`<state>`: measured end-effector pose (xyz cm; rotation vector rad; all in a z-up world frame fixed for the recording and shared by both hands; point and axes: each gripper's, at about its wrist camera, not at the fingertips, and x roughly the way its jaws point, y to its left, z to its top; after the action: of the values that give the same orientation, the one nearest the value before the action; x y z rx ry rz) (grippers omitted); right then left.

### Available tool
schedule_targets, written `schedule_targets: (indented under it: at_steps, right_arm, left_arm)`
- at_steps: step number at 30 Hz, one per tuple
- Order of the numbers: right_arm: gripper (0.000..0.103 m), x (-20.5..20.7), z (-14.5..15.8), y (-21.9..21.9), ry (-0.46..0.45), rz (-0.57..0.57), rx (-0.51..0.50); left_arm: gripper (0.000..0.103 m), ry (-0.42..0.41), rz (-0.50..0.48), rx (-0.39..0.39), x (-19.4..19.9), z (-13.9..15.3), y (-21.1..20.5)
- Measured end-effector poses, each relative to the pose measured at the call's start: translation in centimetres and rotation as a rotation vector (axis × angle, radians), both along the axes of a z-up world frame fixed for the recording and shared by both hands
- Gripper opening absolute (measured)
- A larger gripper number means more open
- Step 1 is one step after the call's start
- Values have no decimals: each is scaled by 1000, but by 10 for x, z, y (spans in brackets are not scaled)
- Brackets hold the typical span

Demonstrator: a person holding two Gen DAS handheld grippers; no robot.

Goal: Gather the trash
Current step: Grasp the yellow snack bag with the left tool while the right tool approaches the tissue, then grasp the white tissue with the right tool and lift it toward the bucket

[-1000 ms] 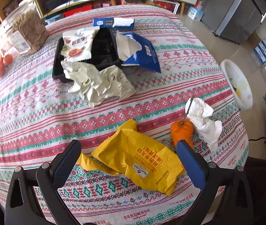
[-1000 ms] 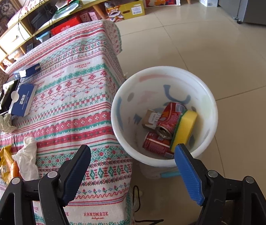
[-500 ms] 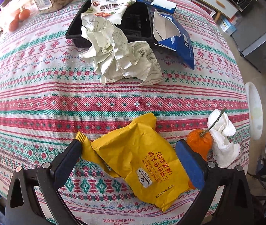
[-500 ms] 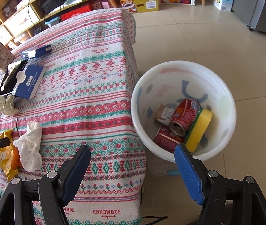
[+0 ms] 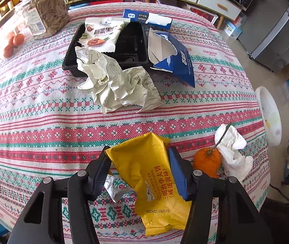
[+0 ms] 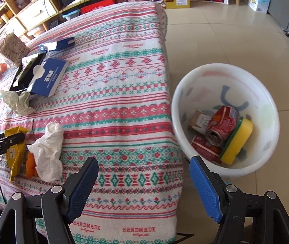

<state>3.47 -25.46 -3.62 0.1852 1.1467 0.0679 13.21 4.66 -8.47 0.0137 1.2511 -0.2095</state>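
Two "HANDMADE" marks show on the tablecloth (image 6: 124,101) edge under the open, empty right gripper (image 6: 144,185), while the left gripper (image 5: 138,174), jaws just closing, clamps the yellow wrapper (image 5: 148,174) stamped "B20260122K232" near the table's front edge.

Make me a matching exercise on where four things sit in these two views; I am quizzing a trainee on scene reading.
Things:
1. yellow wrapper
2. yellow sponge
3. nut packet
4. orange

Places:
A. in the black tray
B. against the white tissue
C. between the left gripper fingers
D. in the white bin

Pairs: 1-C, 2-D, 3-A, 4-B
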Motion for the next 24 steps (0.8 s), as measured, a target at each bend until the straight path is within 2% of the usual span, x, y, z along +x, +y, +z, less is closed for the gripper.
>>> schedule_targets:
  at_steps: [8,12,16,19,24]
  right_arm:
    - [78,17,-11,65,29,159,86]
    - [78,26,-21,97,49,237,104]
    - [73,35,-33,120,70,279,95]
    - [65,42,-42,128,92,290,86]
    - [41,53,-63,137,136,299,44]
  left_arm:
    - [58,-71,-19,-26,-12,28,20]
    - [58,-126,-23,2,-21,42,29]
    - [58,-132,-17,1,-24,45,44]
    - [58,-126,-18,1,-24,42,49]
    - [58,-125,-23,3,-25,39,52]
